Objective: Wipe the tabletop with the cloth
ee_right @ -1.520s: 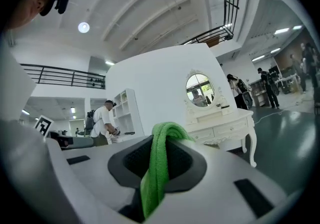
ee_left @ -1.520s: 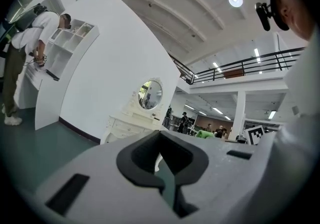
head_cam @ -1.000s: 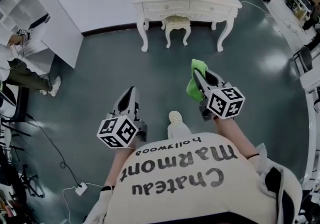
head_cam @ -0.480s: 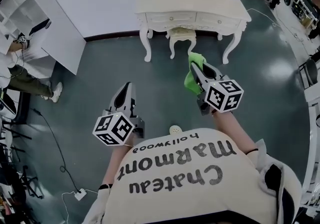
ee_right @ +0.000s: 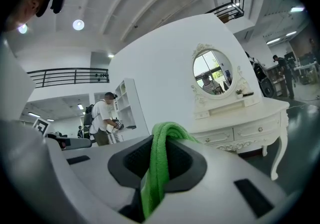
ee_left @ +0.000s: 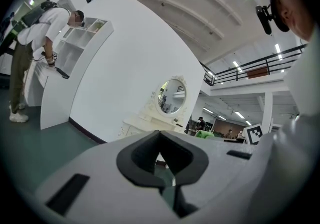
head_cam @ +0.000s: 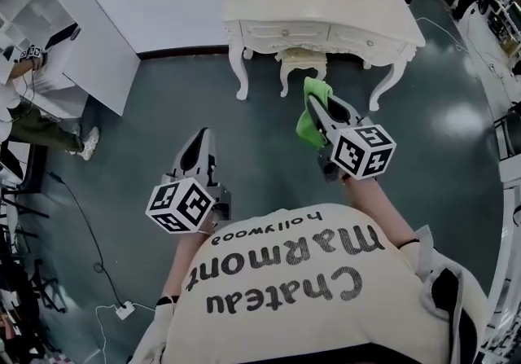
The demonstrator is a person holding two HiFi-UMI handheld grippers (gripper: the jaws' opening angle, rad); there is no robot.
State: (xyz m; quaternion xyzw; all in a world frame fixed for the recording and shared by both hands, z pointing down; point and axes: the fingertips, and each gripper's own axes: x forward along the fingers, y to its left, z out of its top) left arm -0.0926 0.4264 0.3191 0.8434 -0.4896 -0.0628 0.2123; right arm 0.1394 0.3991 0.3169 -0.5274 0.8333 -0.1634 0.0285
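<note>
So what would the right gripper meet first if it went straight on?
Probably the cream dressing table, or the stool tucked under it; height and depth are unclear. The right gripper holds the green cloth.

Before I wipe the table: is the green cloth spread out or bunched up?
Bunched up: the green fabric cloth hangs as a narrow folded strip, clamped between the right gripper's shut jaws.

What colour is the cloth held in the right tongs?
Bright green, plain; the cloth shows best in the right gripper view, clamped in the right tongs.
</note>
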